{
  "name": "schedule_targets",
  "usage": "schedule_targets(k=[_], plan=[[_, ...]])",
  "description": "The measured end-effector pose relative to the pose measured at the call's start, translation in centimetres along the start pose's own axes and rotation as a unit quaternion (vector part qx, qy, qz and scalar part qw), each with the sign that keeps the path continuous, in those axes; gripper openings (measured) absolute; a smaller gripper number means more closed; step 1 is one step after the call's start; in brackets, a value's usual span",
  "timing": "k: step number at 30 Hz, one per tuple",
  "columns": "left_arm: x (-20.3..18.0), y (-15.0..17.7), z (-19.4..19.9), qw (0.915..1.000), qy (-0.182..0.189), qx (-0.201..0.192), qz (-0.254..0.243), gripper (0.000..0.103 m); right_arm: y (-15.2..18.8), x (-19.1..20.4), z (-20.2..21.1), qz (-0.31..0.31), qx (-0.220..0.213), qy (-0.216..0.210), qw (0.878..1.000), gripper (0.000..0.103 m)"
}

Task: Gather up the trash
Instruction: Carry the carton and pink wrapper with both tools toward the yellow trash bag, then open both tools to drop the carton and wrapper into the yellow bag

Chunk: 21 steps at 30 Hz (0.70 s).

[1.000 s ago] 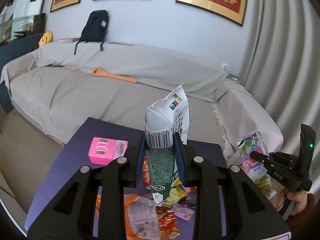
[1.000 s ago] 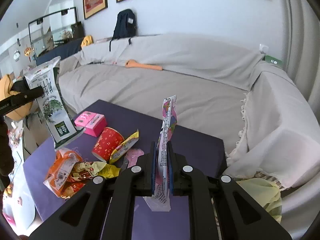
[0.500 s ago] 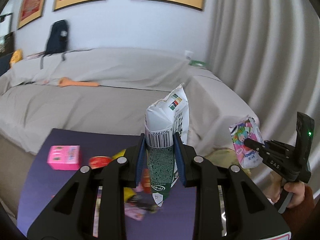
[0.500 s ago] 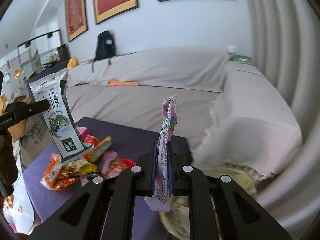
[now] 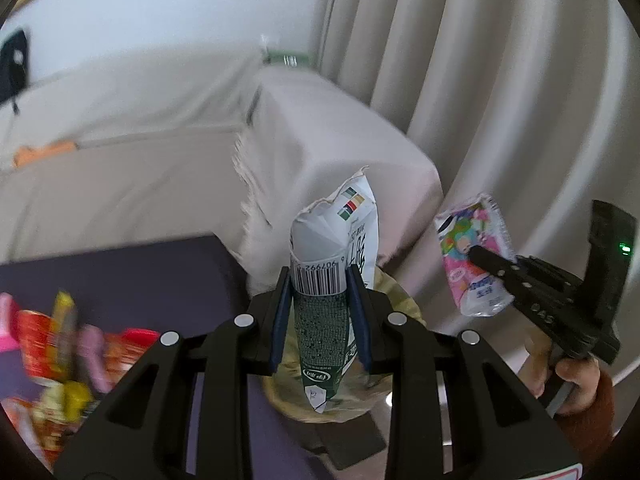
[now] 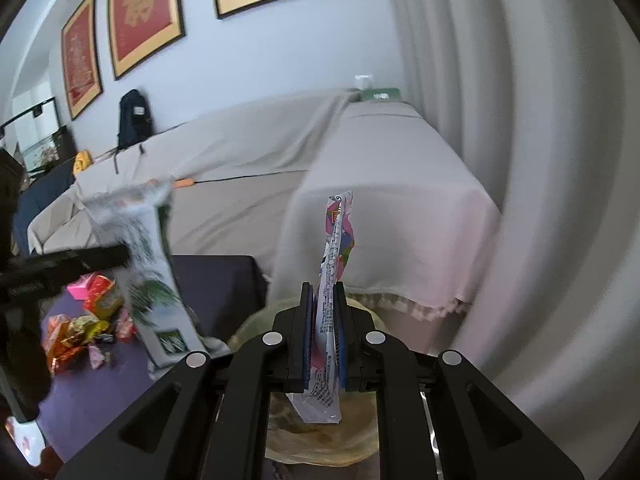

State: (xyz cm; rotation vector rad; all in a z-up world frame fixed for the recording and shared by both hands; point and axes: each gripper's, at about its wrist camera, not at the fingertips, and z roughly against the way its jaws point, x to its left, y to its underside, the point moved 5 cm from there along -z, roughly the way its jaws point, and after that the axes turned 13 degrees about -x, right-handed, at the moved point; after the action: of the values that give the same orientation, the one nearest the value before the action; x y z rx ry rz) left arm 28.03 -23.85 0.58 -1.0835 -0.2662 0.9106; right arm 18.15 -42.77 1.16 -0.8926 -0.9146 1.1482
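The white-and-green snack bag (image 5: 334,280) looks empty, so it's judged to be feather-light, crinkly and floppy, best pinched flat across the middle where the film folds onto itself. That's how it's held: the left gripper (image 5: 320,312) is clamped on it at the barcode band, jaws partly closed around the folded film, top sticking up. The pink cartoon wrapper (image 6: 336,280) is thinner still and probably slippery, so a firm edge-on pinch suits it; the right gripper (image 6: 324,332) is pressed nearly together on it. Both pieces are held over a yellowish bag-lined bin (image 6: 320,440) beside the purple worktop (image 5: 140,272), where more wrappers (image 6: 80,320) are left. Light film can flutter off target when let go.
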Motion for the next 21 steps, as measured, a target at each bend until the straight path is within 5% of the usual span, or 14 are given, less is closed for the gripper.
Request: schedule_targets(k=[7,12,18,21], plan=[[-1.7,2.3,-7.5,0.9982,0.028,0.032,0.043,0.026,1.2,-3.4,-1.4,-0.004,0.013,0.033,0.999,0.011],[-3.4,4.8,-10.3,0.9985,0.029,0.043,0.014,0.026,1.8,-4.1,-2.3,-0.007,0.015,0.037,0.999,0.011],[-3.9,11.4,-14.0,0.9915,0.004,0.124,-0.039,0.026,3.0,-5.2,-3.3,-0.021,0.025,0.035,0.999,0.011],[-3.4,12.8,-14.6,0.9903,0.003,0.134,-0.037,0.026,3.5,-5.6,-3.8,-0.027,0.030,0.033,0.999,0.011]])
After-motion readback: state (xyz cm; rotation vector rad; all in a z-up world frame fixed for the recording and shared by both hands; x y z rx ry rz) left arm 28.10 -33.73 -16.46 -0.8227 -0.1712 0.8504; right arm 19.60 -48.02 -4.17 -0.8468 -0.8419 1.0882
